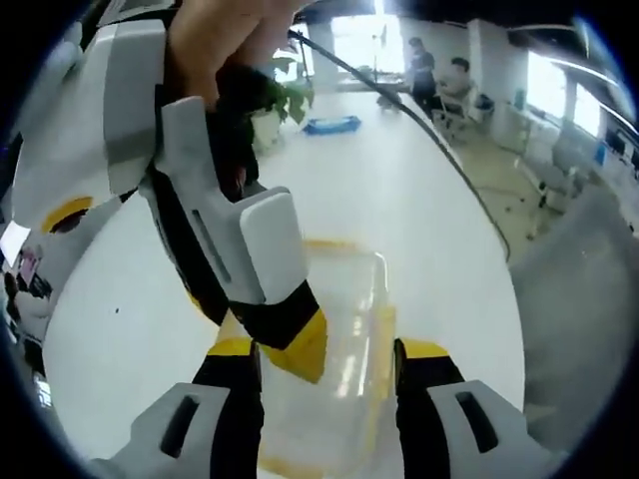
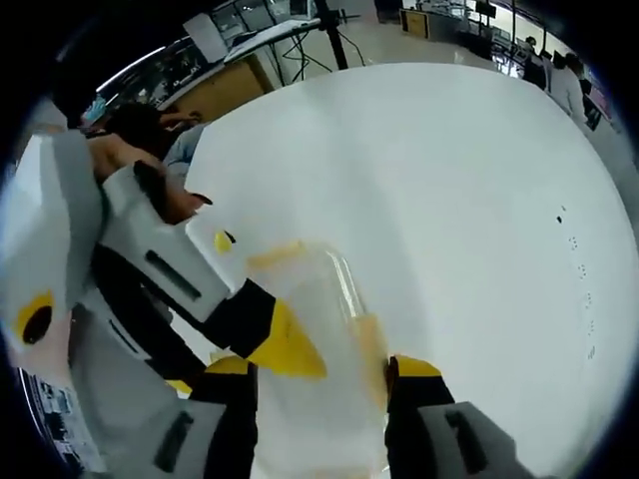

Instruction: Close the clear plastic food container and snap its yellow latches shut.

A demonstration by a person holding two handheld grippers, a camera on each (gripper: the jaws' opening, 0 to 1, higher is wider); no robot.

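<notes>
The left gripper (image 1: 329, 364) stands with its jaws spread wide, one on each side of the clear plastic food container (image 1: 344, 339), which sits on the white table (image 1: 399, 200). I cannot tell whether those jaws touch its walls. In the left gripper view, the right gripper (image 1: 300, 349) comes in from the upper left, held by a person's hand (image 1: 215, 45), and its yellow-tipped jaw reaches down to the container's near left edge. The container's yellow latches (image 1: 384, 324) show as pale yellow strips along its rim. Farther back on the table stand a potted plant (image 1: 280, 100) and a blue tray (image 1: 332, 125).

In the right gripper view, the right gripper (image 2: 319, 374) is likewise spread wide about the container (image 2: 324, 319), with the left gripper (image 2: 285, 344) crossing in from the left, its yellow tip over the container's lid.
</notes>
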